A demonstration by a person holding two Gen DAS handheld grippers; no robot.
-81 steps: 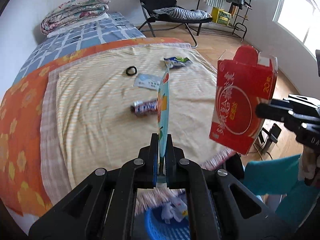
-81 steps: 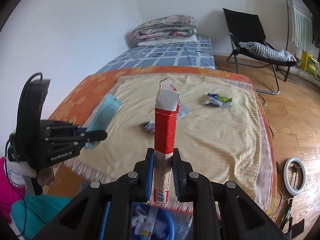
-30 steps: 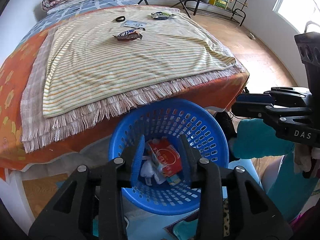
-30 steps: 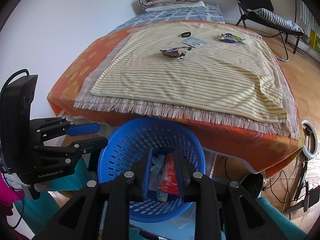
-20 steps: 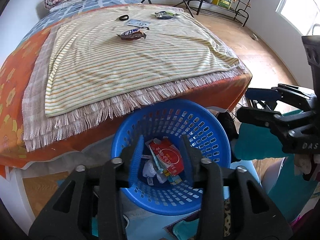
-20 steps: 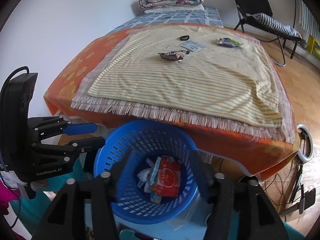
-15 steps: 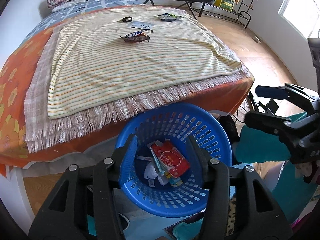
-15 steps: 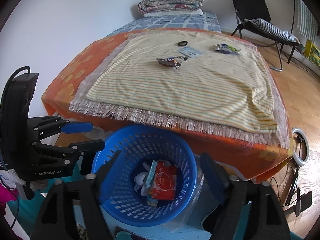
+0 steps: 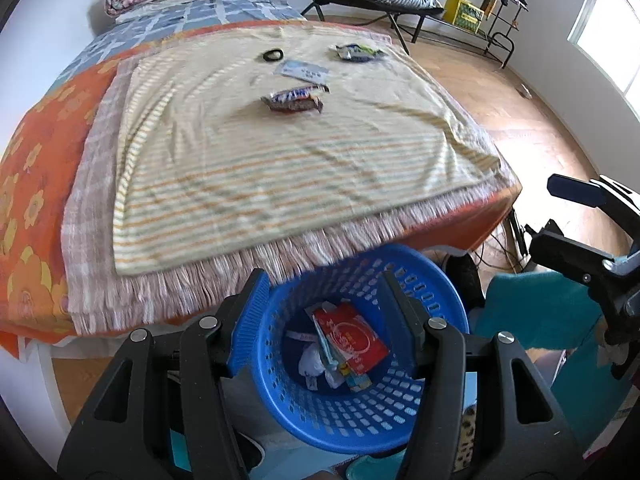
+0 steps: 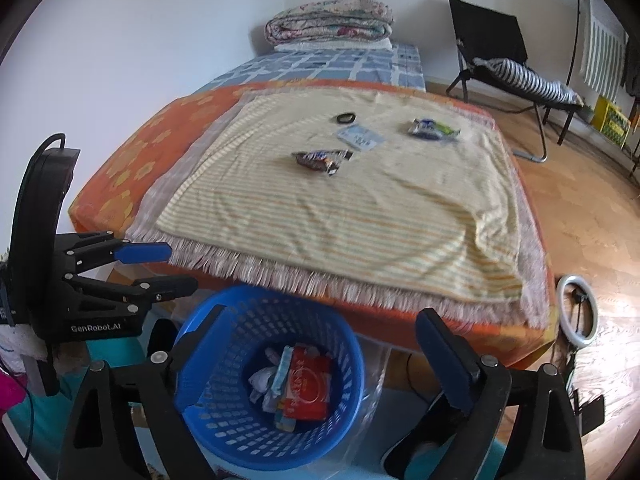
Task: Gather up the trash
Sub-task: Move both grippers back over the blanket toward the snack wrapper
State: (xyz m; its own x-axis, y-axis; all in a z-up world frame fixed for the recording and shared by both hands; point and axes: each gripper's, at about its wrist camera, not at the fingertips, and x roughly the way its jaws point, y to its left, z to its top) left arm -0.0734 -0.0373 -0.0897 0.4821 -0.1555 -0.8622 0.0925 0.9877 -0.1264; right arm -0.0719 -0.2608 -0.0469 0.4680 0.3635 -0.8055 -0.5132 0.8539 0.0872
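- Two claws, both mine, hang over the blue basket, and neither carries anything.
- Left wrist view: my left claw has its jaws spreading, with only the basket's inside showing between them. The red carton and crumpled papers lie at the basket bottom.
- Up on the bed, the brown candy wrapper lies nearest the fringed edge. It looks light, crinkly and slippery, so I would pinch across its middle or a twisted end.
- Beyond it lie a flat pale packet, a green-and-blue snack bag and a black ring, which may be a hair tie; blur hides the detail.
- The flat packet hugs the striped blanket, so I judge a low pinch risks gathering cloth.
- Right wrist view: my right claw is widening too, its jaws far apart with nothing between them. The basket stands just below the bed's foot edge.
- Room is open above the blanket. I judge the fringe and basket rim the only edges to clear when reaching forward.
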